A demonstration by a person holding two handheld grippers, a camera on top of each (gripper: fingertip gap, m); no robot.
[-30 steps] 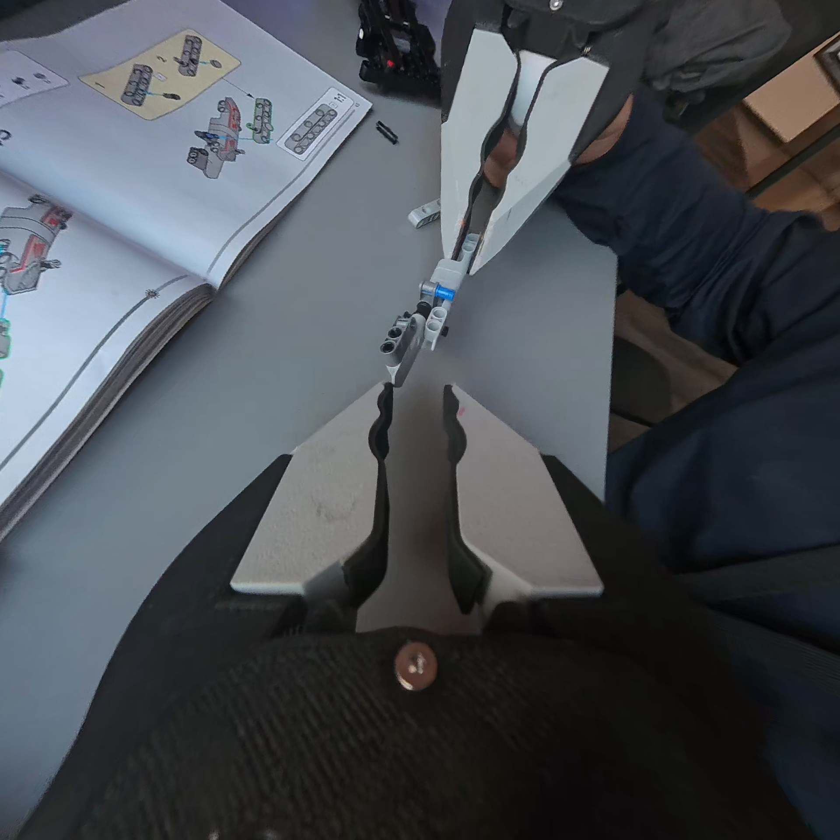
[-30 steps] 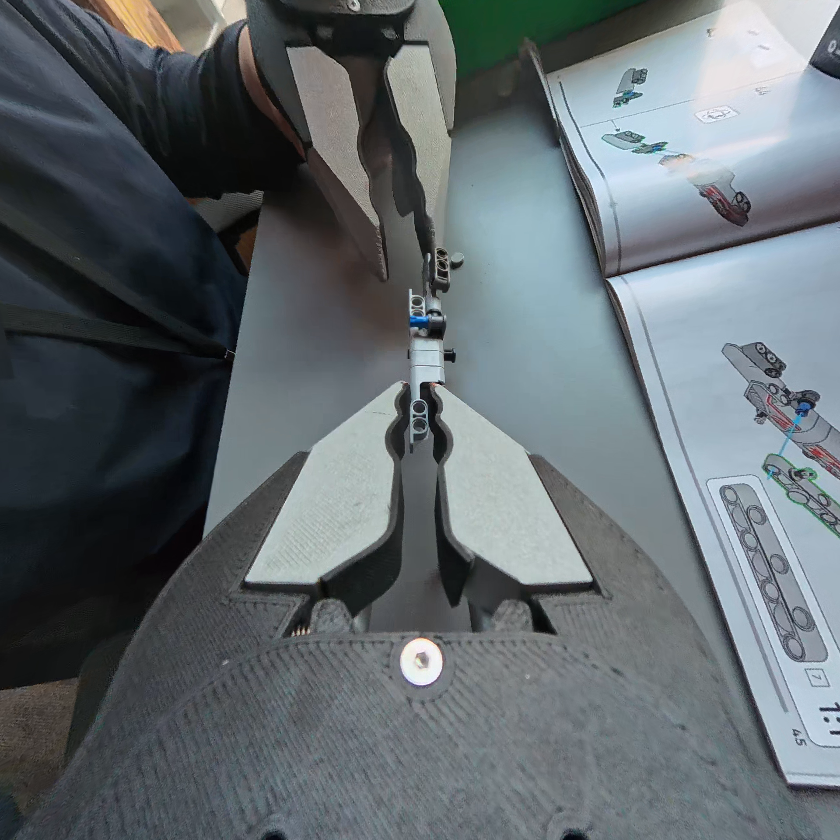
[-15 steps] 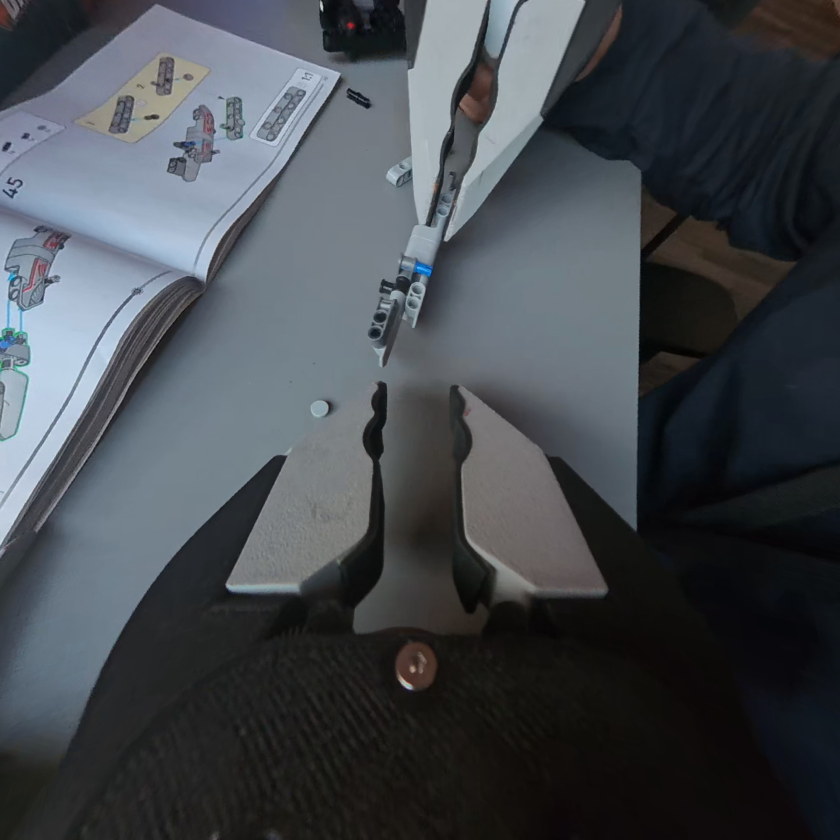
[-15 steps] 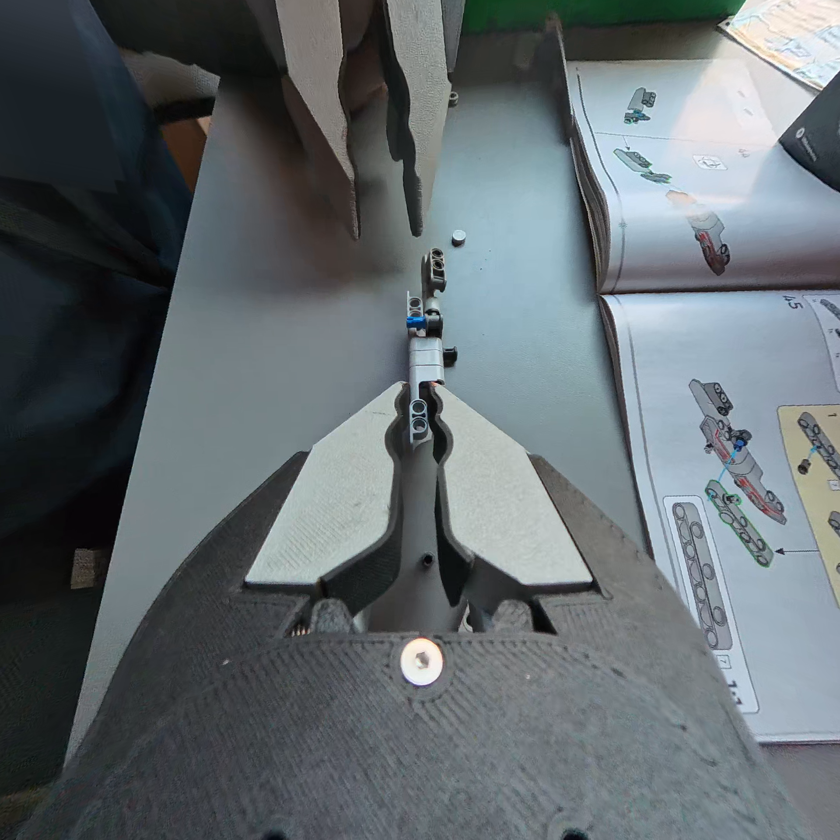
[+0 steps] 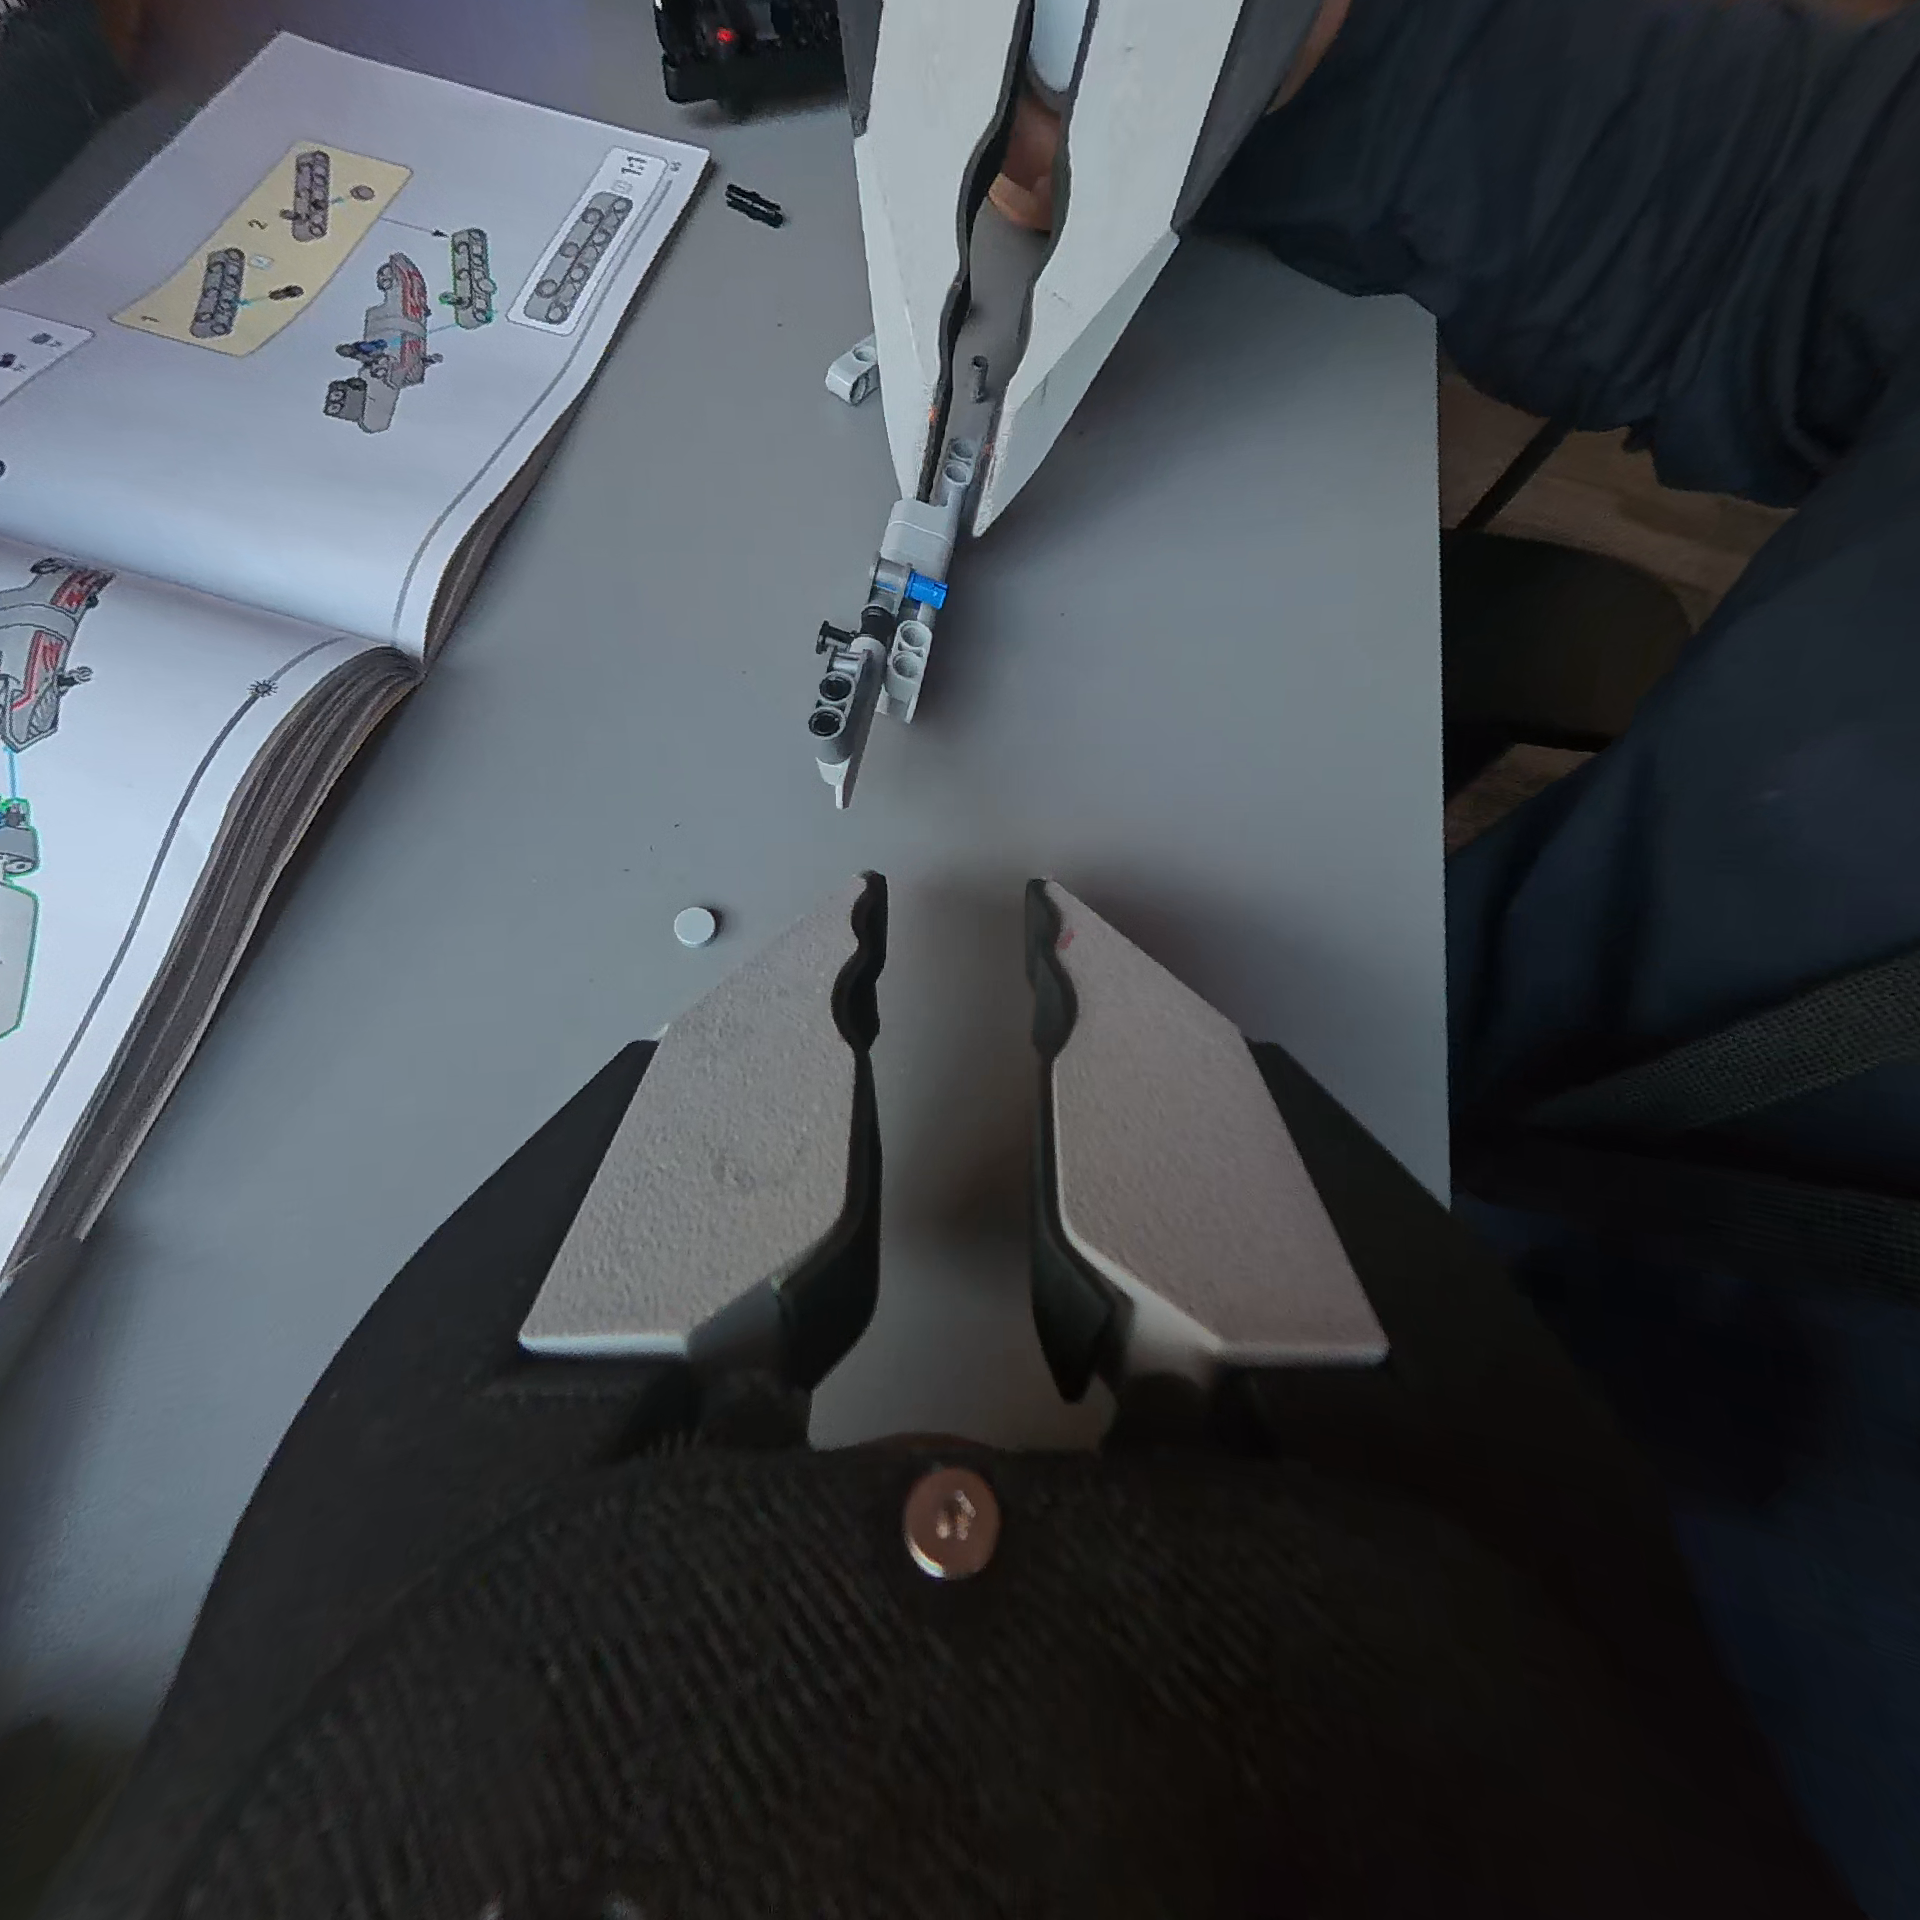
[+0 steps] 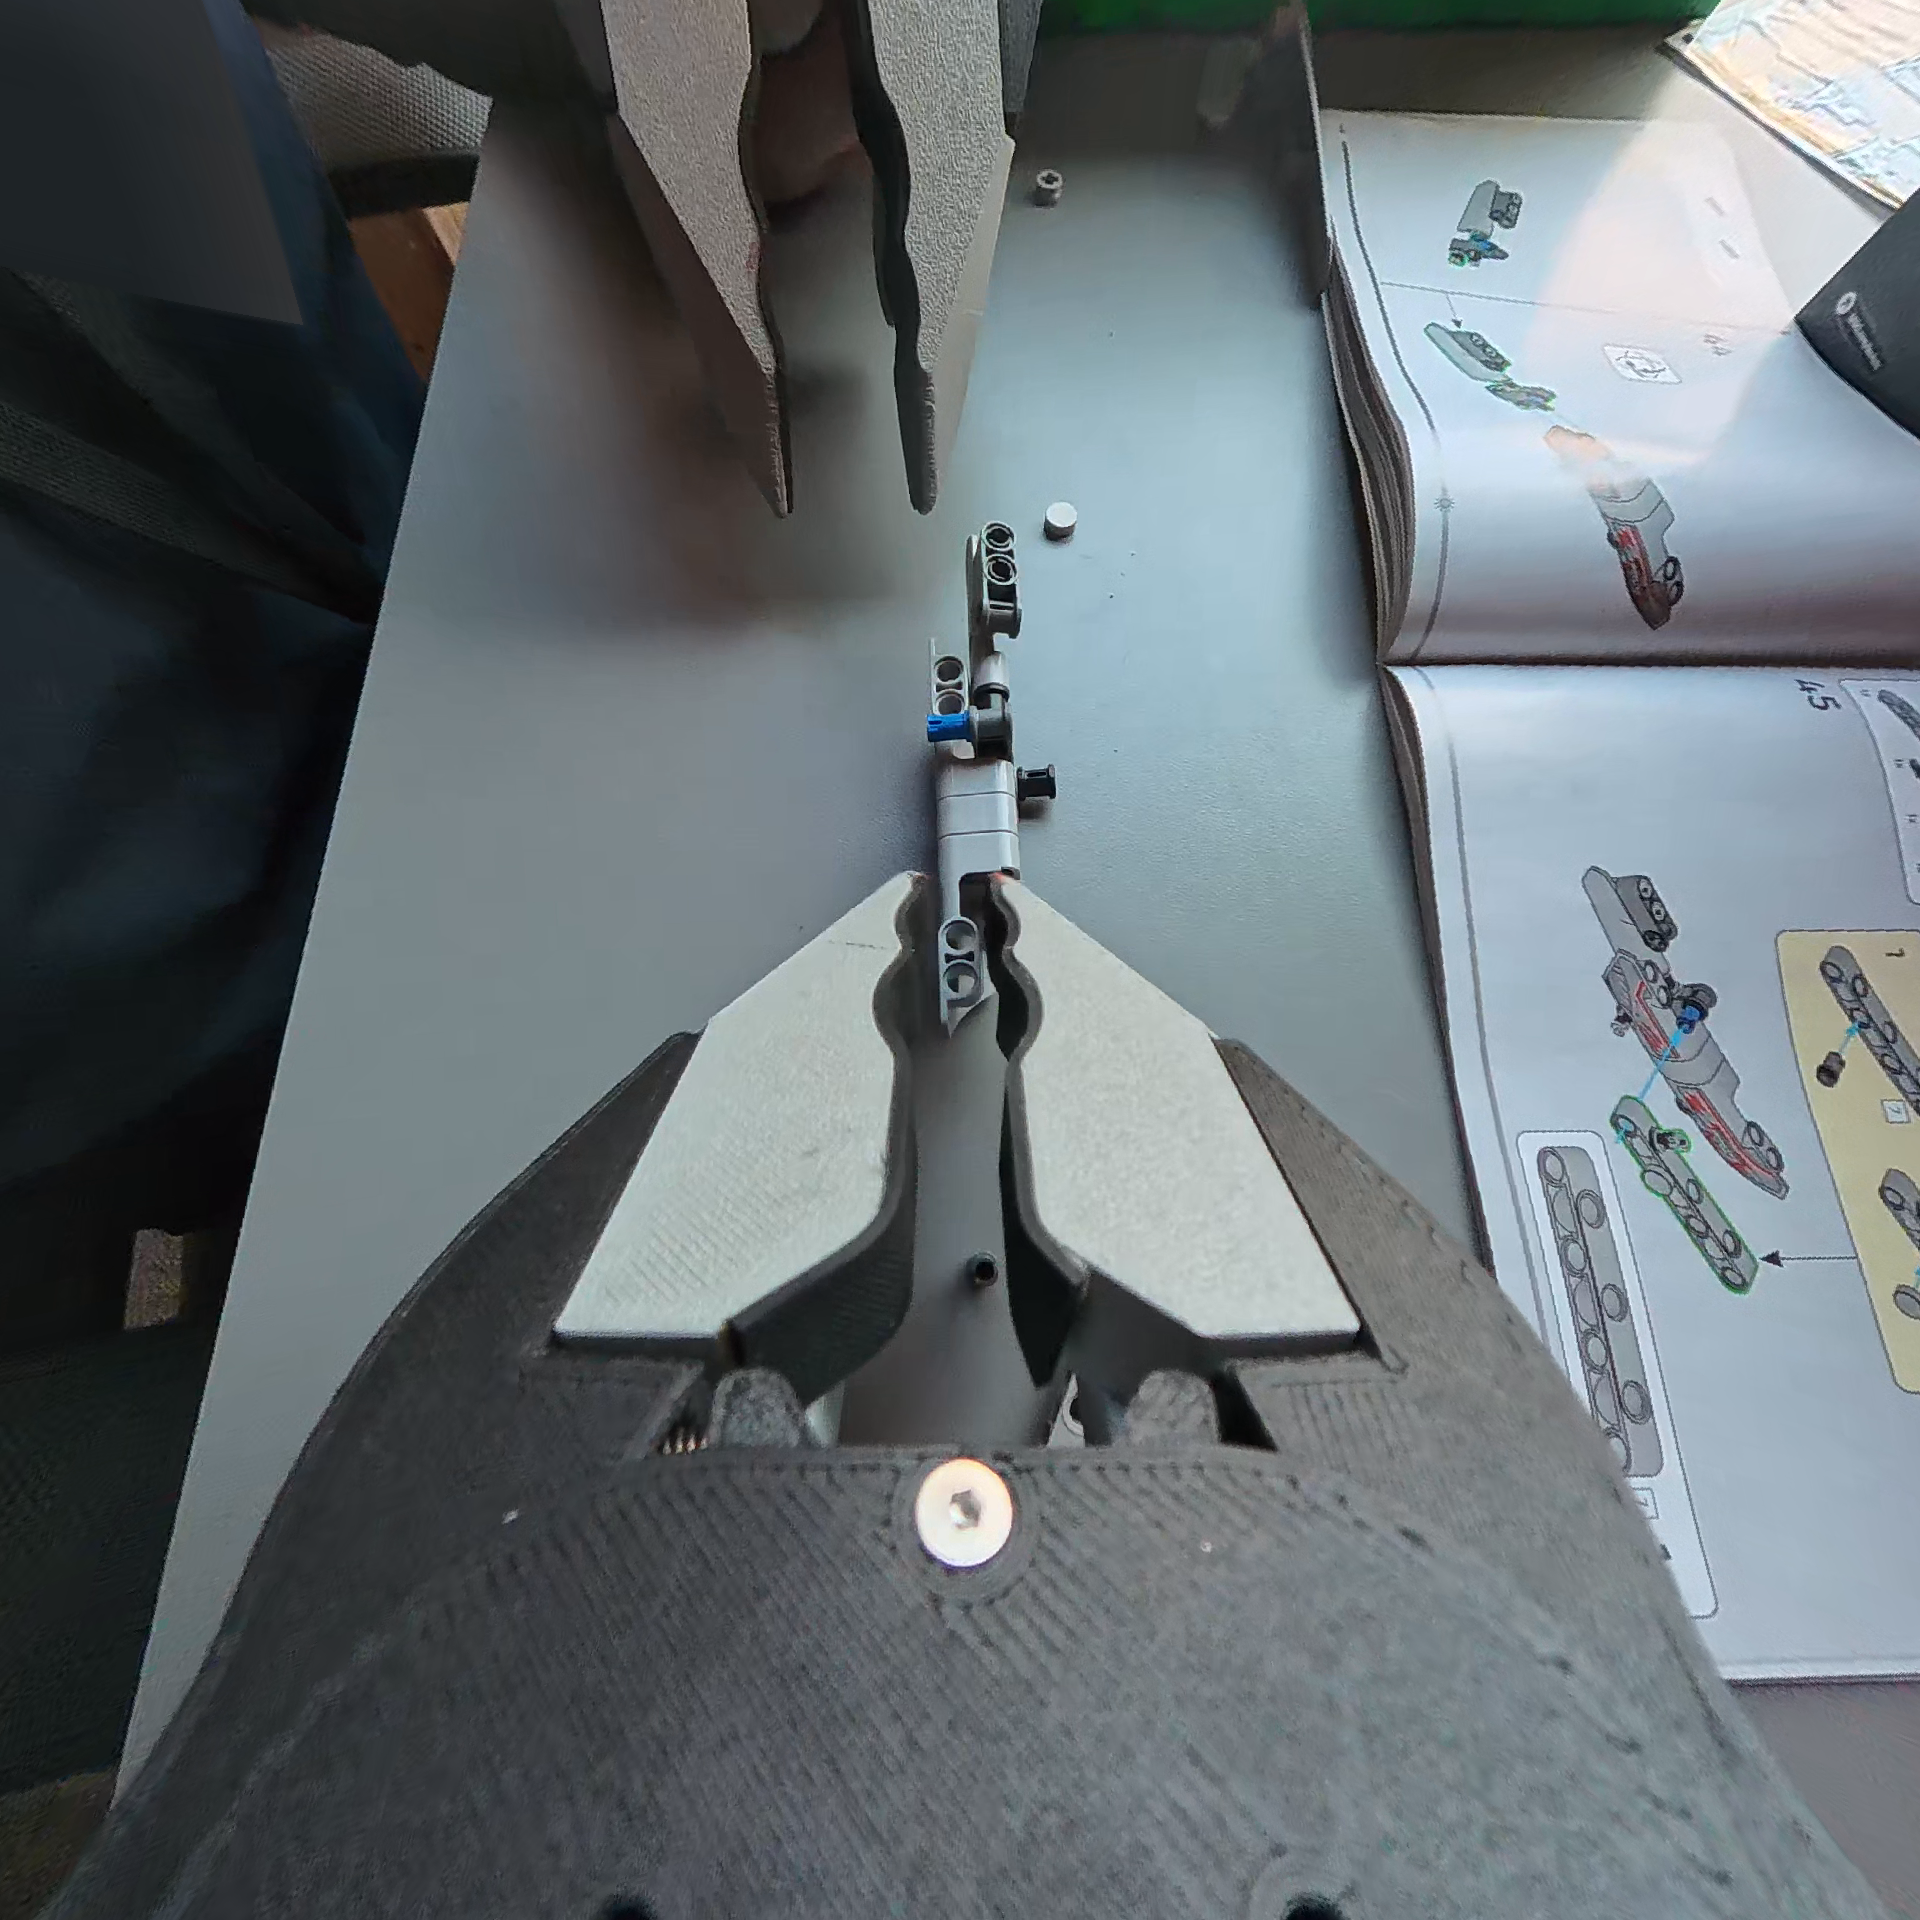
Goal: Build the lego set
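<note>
A slim grey lego assembly (image 6: 977,810) with a blue pin and black pins sticks out forward from my right gripper (image 6: 958,881), which is shut on its near end, low over the grey table (image 6: 623,831). In the left wrist view the assembly (image 5: 899,634) points toward my left gripper (image 5: 956,885), which is open, empty and a short way back from its tip. The left gripper also shows in the right wrist view (image 6: 850,507), beyond the assembly's far end. A small round grey tile (image 5: 695,926) lies on the table beside the left fingertips; it shows in the right wrist view too (image 6: 1061,518).
An open instruction booklet (image 5: 260,416) lies beside the work area (image 6: 1662,831). A black pin (image 5: 754,204), a small grey connector (image 5: 854,371) and a black lego model (image 5: 748,42) lie farther off. The table edge (image 5: 1439,727) and a person's dark sleeve (image 5: 1558,208) are close by. Tip to tip, the grippers are about 9 cm apart. It is some 4 cm from my left tips to the small round grey tile (image 5: 695,926). My right wrist view (image 6: 1059,512) looks at it from another angle.
My left gripper has drawn back from the assembly's tip, leaving a gap, and the round tile now shows beside it. My right gripper keeps hold of the assembly.
</note>
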